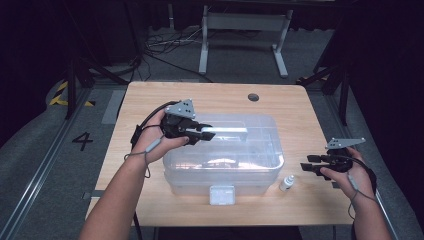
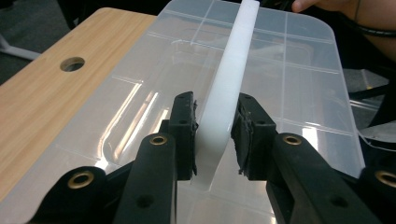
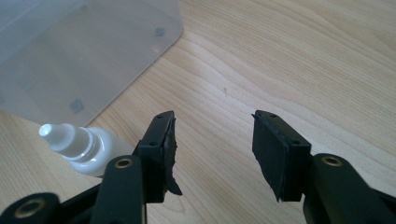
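A clear plastic box (image 1: 175,162) with a clear lid (image 2: 299,70) stands mid-table. Along the lid's top runs a white bar handle (image 2: 233,70). My left gripper (image 2: 215,135) reaches in from the left, and its two pads press on the near end of that handle (image 1: 232,131). In the high view the left gripper (image 1: 207,131) sits over the lid's left half. My right gripper (image 1: 306,166) hovers low at the table's right side, open with nothing between its jaws (image 3: 212,140). A small white dropper bottle (image 3: 84,147) lies just left of them, by the box corner (image 3: 70,56).
The dropper bottle (image 1: 287,183) stands on the table at the box's front right corner. A white latch (image 1: 222,194) sits on the box's front wall. The wooden table (image 1: 150,100) has a round cable hole (image 1: 253,97) at the back. Bare wood lies right of the box.
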Demonstrator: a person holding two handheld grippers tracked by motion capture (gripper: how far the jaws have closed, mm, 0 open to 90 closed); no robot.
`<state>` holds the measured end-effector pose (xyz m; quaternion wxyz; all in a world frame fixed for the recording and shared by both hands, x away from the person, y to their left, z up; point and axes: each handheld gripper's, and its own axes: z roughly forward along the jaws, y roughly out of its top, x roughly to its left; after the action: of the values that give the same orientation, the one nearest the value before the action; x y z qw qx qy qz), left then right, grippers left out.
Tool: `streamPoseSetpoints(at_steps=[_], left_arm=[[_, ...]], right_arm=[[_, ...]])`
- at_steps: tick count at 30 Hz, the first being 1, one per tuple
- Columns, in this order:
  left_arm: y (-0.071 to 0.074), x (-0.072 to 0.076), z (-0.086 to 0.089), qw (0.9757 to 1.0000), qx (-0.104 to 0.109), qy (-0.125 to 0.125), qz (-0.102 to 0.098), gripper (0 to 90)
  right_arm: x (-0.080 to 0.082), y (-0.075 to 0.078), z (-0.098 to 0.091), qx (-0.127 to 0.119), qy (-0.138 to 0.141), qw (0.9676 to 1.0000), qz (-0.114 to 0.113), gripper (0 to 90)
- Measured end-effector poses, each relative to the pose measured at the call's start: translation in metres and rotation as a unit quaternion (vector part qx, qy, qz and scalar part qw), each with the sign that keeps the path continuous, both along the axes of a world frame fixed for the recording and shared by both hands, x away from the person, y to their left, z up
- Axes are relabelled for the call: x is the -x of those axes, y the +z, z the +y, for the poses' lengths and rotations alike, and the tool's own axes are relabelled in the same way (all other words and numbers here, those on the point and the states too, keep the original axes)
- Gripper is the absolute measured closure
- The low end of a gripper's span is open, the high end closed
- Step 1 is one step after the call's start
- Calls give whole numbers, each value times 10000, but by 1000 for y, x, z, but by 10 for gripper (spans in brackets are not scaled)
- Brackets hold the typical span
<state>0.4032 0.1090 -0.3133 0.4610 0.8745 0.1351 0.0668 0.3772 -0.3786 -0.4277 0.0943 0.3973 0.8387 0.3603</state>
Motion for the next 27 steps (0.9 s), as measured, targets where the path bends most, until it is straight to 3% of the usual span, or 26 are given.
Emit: streamPoseSetpoints(at_steps=[3,12,27], left_arm=[[2,2,-2,9999,-120,53,-105,717],[7,-1,-4,9997,-247,85,-4,718],[22,-20,-4,9993,-155,260,223,710]], right_arm=[[1,2,1,-13,41,10000,-20,507],[3,11,5,-36,94,9997,-208,512],[9,26,9,-121,189,9986,-477,520]])
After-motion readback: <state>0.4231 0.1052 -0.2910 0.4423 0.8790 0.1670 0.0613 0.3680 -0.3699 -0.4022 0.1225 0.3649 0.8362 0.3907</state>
